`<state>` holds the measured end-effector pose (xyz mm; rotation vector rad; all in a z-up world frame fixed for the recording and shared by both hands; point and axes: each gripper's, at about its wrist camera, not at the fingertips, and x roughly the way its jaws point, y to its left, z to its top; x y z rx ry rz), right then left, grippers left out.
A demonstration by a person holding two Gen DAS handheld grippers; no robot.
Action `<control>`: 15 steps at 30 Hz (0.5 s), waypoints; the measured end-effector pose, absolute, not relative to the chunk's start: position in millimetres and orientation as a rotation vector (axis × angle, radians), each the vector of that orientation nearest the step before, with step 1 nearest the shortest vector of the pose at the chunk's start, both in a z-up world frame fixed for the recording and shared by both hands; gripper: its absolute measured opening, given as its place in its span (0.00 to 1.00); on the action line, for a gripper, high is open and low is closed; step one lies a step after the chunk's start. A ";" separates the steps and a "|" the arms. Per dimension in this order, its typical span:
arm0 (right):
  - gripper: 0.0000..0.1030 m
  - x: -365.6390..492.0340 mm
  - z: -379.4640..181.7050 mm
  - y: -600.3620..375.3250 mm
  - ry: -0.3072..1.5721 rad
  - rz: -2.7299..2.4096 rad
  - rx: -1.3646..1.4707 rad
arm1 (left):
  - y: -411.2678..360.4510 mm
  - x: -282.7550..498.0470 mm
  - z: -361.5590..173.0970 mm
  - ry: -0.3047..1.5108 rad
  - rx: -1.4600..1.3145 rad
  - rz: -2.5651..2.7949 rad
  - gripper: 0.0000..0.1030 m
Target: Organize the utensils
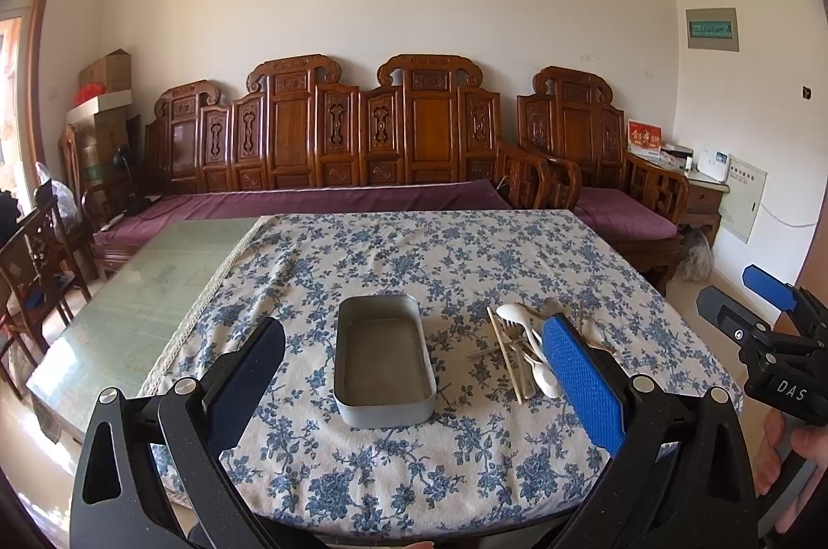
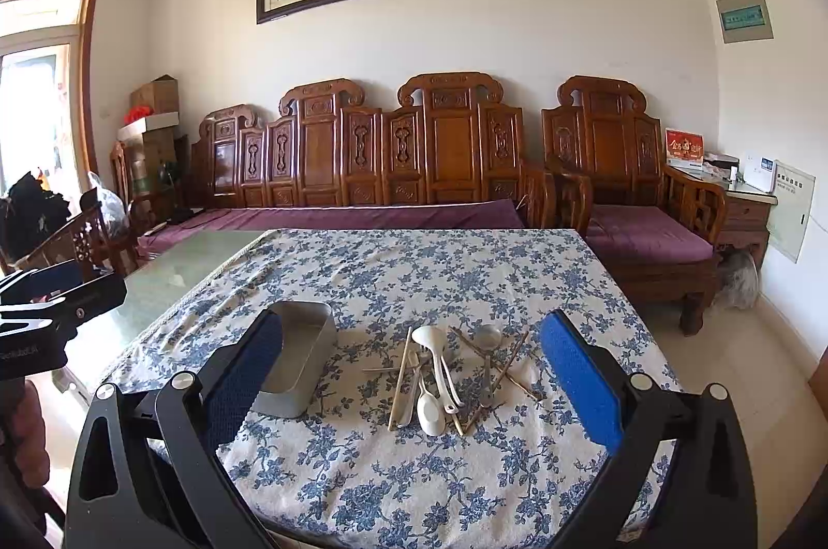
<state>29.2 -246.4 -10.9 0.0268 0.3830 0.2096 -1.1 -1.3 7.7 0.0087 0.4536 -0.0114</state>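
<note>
An empty grey metal tin [image 1: 383, 357] sits on the blue floral tablecloth [image 1: 414, 254]; it also shows in the right wrist view [image 2: 297, 360]. Right of it lies a pile of utensils [image 1: 522, 347]: white plastic spoons, a fork, a metal spoon and wooden chopsticks, seen clearly in the right wrist view [image 2: 445, 373]. My left gripper [image 1: 414, 373] is open, held above the near table edge facing the tin. My right gripper [image 2: 414, 373] is open and empty, facing the utensil pile; it also shows in the left wrist view [image 1: 766, 316].
The cloth covers the right part of a glass-topped table [image 1: 145, 285]. A carved wooden sofa with purple cushions [image 1: 331, 166] stands behind the table. A wooden chair [image 1: 36, 259] stands at the left. The left gripper's body shows at the left edge of the right wrist view [image 2: 52, 306].
</note>
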 end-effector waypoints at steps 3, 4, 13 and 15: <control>0.98 28.7 -10.8 -246.5 0.383 0.210 0.029 | -1.0 -1.3 8.6 0.453 0.008 -0.011 0.94; 0.98 28.7 -10.4 -246.6 0.383 0.210 0.029 | -1.2 -1.2 8.8 0.452 0.008 -0.010 0.94; 0.98 29.2 -11.4 -246.0 0.381 0.210 0.028 | 0.3 -1.8 8.6 0.451 0.006 -0.011 0.94; 0.98 29.0 -11.4 -245.9 0.380 0.209 0.027 | 0.4 -1.9 8.6 0.451 0.006 -0.011 0.94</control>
